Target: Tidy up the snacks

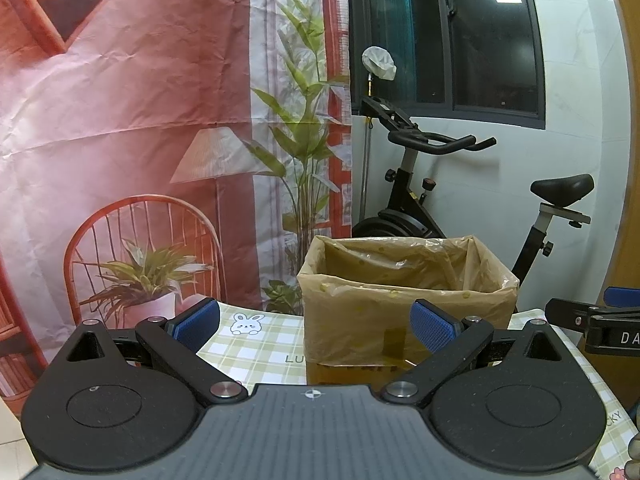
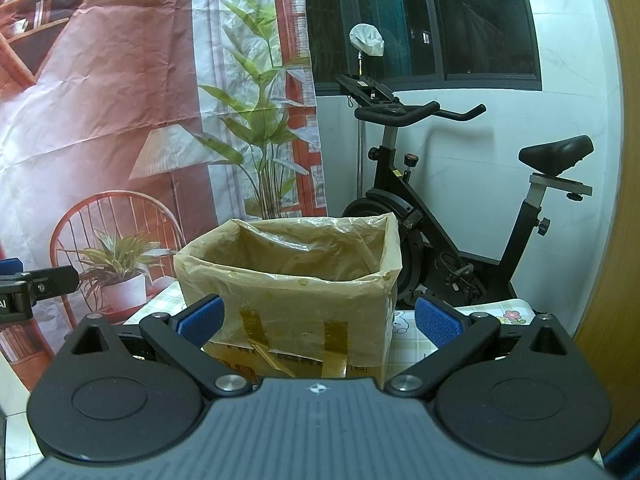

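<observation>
Left wrist view: left gripper point(image 1: 316, 322) jaws apart, empty; right gripper point(image 2: 318, 320) likewise; bag-lined box point(image 1: 404, 300) stood just beyond on checked tablecloth point(image 1: 256, 344).

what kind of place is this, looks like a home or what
Probably a room in a home, dressed up for recording: an exercise bike by a dark window, a printed backdrop, and a bag-lined box on a checked tablecloth.

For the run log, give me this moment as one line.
left gripper: open, holding nothing | right gripper: open, holding nothing | bag-lined box: on checked tablecloth, ahead of both | snacks: none in view
</observation>
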